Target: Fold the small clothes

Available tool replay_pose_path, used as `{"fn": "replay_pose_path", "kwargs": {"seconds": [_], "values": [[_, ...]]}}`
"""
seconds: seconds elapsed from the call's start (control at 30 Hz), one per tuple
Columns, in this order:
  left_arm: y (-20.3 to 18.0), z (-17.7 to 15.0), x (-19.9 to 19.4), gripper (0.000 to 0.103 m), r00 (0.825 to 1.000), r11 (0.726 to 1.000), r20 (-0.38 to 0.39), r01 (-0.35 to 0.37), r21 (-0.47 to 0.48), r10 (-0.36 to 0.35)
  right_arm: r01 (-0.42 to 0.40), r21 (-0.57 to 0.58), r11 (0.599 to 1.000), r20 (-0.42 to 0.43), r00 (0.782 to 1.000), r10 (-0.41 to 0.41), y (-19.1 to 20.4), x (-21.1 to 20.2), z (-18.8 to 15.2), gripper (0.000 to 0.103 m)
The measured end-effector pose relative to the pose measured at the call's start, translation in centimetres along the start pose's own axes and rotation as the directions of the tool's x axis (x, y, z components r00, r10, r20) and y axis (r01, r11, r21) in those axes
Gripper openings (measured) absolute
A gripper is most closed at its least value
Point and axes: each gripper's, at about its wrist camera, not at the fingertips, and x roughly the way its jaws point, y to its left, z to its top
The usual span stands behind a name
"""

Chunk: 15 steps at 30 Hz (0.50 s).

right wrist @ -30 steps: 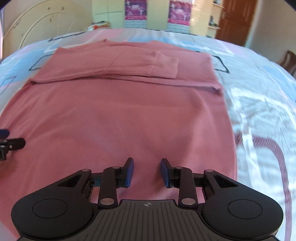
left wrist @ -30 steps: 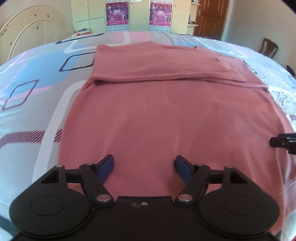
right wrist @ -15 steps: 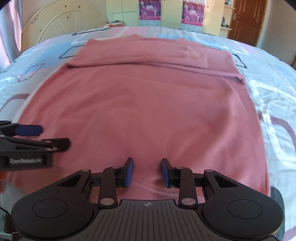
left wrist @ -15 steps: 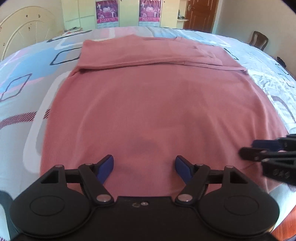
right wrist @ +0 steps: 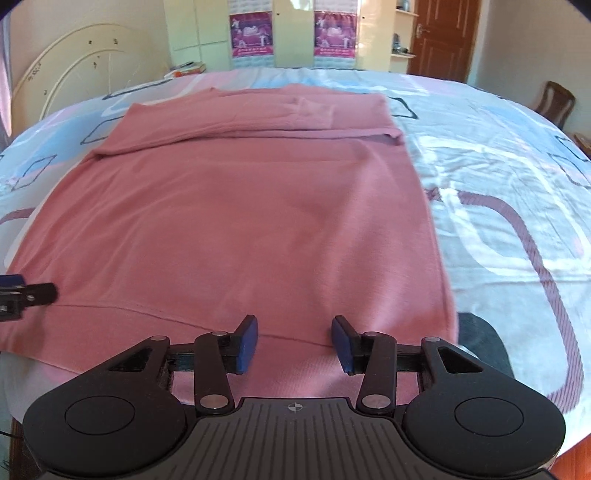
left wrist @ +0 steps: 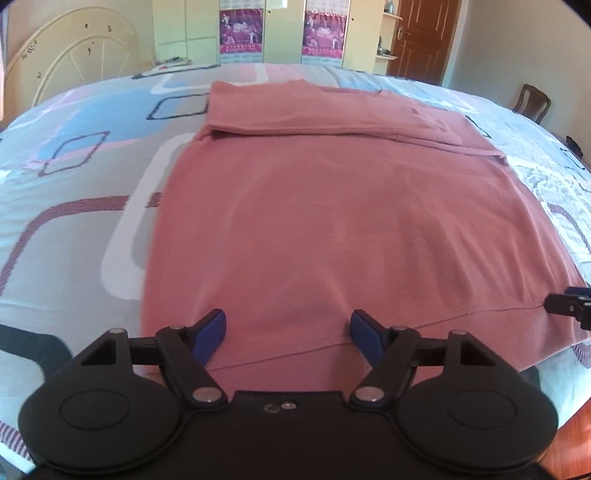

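Pink top (left wrist: 332,206) lies flat on the bed (left wrist: 85,177), far part folded over toward me as a band at 12 o'clock, hem nearest me at 6. L view: my left hand-held gripper (left wrist: 288,332) is released, blue pads wide apart, poised over the hem w/ nothing between them. R view: my right hand-held gripper (right wrist: 293,341) also released, pads apart over the hem near the top's R edge. Each gripper's tip shows in the other's view, at 3 and 9 o'clock. Wardrobe (right wrist: 291,33) w/ posters at 12; door (left wrist: 424,37) at 1; chair (left wrist: 532,101) at 2.
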Motion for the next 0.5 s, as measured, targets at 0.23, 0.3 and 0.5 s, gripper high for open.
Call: {"fn": "replay_pose_path", "kwargs": {"seconds": [0.23, 0.3, 0.5], "values": [[2.5, -1.0, -0.9, 0.074, 0.999, 0.999, -0.004, -0.039, -0.035, 0.039, 0.045, 0.062, 0.997, 0.028, 0.999, -0.046, -2.2, -1.8, -0.5, 0.049], [3.2, -1.2, -1.2, 0.074, 0.999, 0.998, -0.001, -0.047, -0.040, 0.047, 0.069, 0.060, 0.996, -0.010, 0.998, -0.068, -3.0, -1.4, -0.7, 0.050], [6.0, -1.9, -2.3, 0.073, 0.996, 0.990, 0.000, -0.083, -0.116, 0.084, 0.121, 0.147, 0.982, 0.002, 0.992, -0.123, -5.9, -2.3, -1.1, 0.051]]}}
